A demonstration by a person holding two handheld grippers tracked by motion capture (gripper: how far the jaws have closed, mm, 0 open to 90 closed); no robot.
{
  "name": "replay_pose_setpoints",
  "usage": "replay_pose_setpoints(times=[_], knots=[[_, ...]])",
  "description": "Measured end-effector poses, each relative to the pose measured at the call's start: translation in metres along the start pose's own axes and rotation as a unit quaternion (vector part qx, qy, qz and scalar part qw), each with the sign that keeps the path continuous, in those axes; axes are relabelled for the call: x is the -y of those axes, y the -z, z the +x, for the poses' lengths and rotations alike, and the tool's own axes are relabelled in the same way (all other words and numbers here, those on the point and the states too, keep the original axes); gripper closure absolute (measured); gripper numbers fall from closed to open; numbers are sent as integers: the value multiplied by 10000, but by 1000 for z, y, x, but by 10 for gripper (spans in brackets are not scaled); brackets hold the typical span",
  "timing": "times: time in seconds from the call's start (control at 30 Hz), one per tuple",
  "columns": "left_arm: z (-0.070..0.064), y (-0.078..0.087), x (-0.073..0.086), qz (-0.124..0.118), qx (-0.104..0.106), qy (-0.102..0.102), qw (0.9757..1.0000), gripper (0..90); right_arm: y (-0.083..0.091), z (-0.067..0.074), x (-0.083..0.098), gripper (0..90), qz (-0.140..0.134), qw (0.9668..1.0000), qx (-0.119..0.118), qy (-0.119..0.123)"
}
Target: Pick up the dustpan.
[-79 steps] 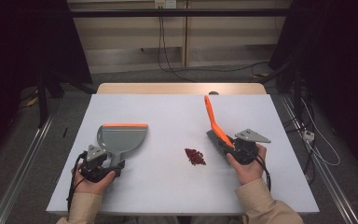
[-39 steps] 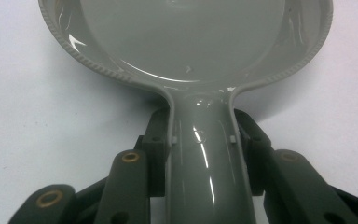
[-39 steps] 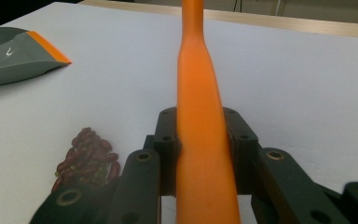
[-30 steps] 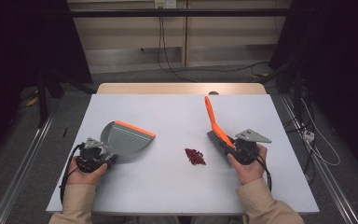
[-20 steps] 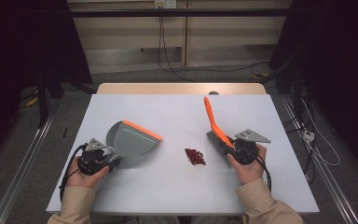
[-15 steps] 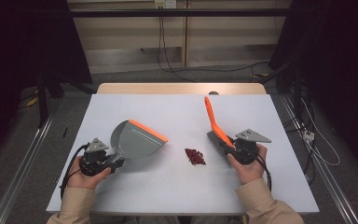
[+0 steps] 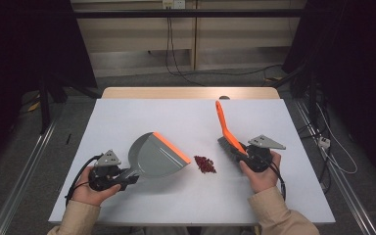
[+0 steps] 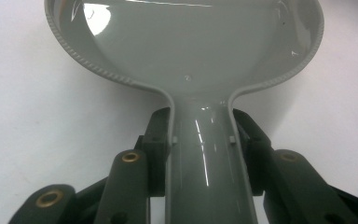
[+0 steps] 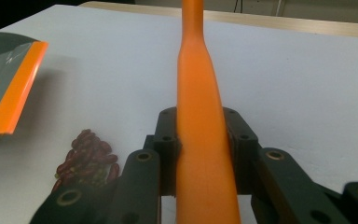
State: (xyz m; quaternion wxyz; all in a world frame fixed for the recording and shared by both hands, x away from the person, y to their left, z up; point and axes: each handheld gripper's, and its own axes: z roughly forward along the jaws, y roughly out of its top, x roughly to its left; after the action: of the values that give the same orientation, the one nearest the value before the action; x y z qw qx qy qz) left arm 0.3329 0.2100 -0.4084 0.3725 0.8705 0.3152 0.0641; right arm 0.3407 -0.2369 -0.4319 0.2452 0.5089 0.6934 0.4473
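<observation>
A grey dustpan (image 7: 154, 155) with an orange lip lies on the white table (image 7: 142, 112), its lip turned toward a small pile of dark red beans (image 7: 205, 164). My left gripper (image 7: 122, 180) is shut on the dustpan's handle (image 8: 203, 168), at the near left. An orange-handled brush (image 7: 225, 131) with dark bristles stands right of the beans, handle slanting up and away. My right gripper (image 7: 245, 152) is shut on that handle (image 9: 200, 140). In the right gripper view the beans (image 9: 86, 156) lie at the lower left, just below the dustpan's orange lip (image 9: 16, 93).
The table's wooden far edge (image 7: 191, 92) borders a dark floor with cables (image 7: 176, 68). Metal rails (image 7: 24, 166) run along both sides of the table. Bare table surface lies beyond the dustpan and the brush.
My left gripper has swung the dustpan clockwise and carried it right, so its orange lip now faces the beans and sits close to them. The right hand and brush have kept still.
</observation>
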Motion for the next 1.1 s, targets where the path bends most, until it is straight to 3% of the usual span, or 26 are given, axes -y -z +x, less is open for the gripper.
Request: replay_pose_setpoints(times=[0.53,0.93,1.1], knots=[[-6,5,14,189,416,-207,9987,633,-2,0,1,711,42,10000,12,25],[-17,-8,12,325,750,-427,9957,633,-1,0,1,711,20,10000,32,-7],[-18,-16,10,372,735,-567,9950,632,-2,1,1,711,32,10000,24,6]])
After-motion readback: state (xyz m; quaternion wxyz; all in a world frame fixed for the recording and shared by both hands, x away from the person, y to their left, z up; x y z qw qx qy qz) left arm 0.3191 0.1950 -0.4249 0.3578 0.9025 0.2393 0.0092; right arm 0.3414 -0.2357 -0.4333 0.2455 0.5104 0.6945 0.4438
